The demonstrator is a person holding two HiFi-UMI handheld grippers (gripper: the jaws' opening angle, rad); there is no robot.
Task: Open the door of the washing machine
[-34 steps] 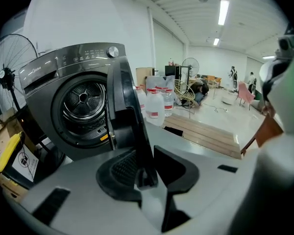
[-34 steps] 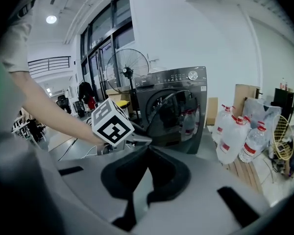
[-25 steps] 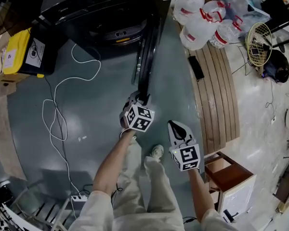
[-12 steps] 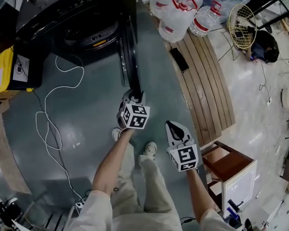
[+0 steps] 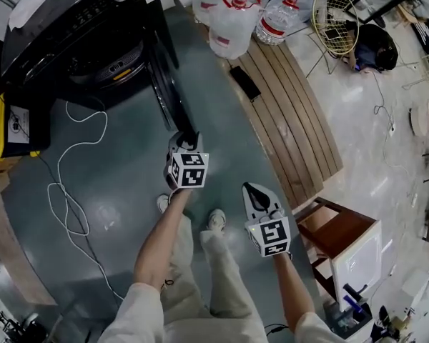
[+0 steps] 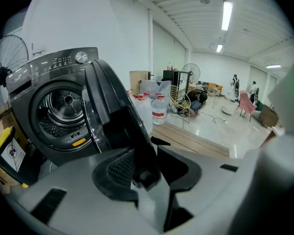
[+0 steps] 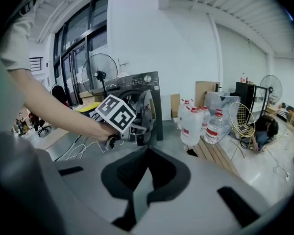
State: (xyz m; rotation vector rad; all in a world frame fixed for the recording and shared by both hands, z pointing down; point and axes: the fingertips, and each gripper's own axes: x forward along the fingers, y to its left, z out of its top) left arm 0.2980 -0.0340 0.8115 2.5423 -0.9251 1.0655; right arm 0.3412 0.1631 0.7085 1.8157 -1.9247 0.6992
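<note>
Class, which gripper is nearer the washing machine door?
Left. The left gripper has the door between its jaws, which have just been opening; the right gripper hangs apart, empty.

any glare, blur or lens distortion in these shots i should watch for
head view: the wide lens bows the wooden bench and glare whitens the pale floor; left gripper view: the ceiling light is blown out, the drum sharp; right gripper view: the near sleeve is blurred
</note>
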